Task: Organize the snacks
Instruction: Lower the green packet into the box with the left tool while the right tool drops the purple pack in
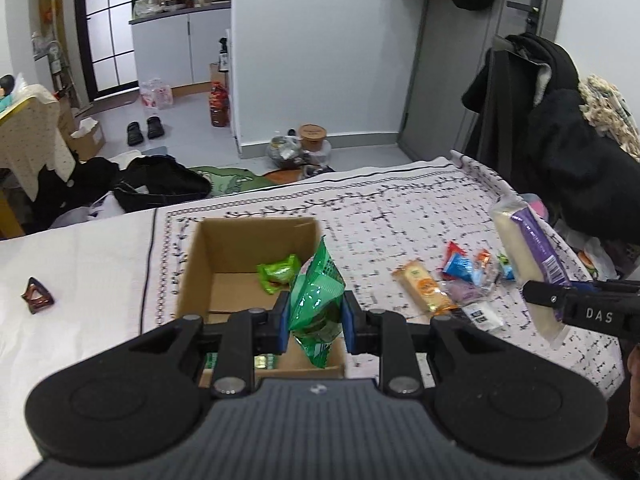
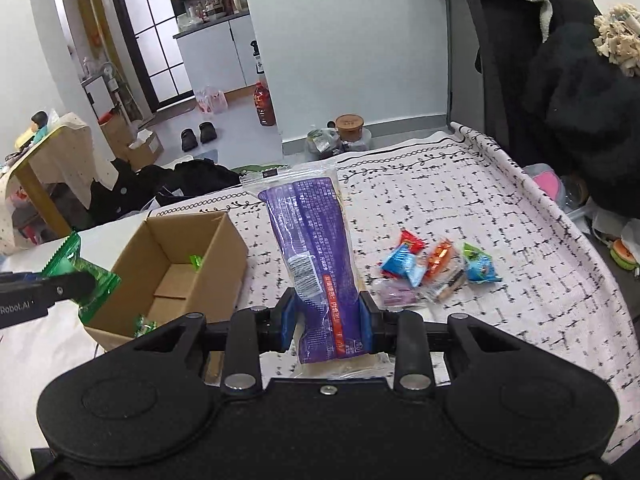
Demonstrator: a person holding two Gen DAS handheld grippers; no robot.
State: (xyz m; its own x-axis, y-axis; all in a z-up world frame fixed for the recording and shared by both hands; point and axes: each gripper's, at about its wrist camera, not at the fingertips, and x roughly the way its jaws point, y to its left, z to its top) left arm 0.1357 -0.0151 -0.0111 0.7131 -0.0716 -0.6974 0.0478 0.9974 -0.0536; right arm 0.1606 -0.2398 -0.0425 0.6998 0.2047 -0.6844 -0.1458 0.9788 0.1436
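Note:
My left gripper (image 1: 315,318) is shut on a green snack bag (image 1: 316,300) and holds it over the near right part of an open cardboard box (image 1: 192,256). A small green packet (image 1: 279,272) lies inside the box. My right gripper (image 2: 327,318) is shut on a long purple snack pack (image 2: 316,256), held above the cloth to the right of the box (image 2: 224,256). A heap of small snacks (image 2: 436,268) lies on the cloth further right; it also shows in the left wrist view (image 1: 468,276), with an orange bar (image 1: 424,288).
The patterned cloth (image 2: 500,216) covers the right of the table. A small brown clip (image 1: 37,296) lies on the white part at the left. Dark coats (image 1: 568,128) hang by the table's right edge. Clothes and boxes litter the floor beyond.

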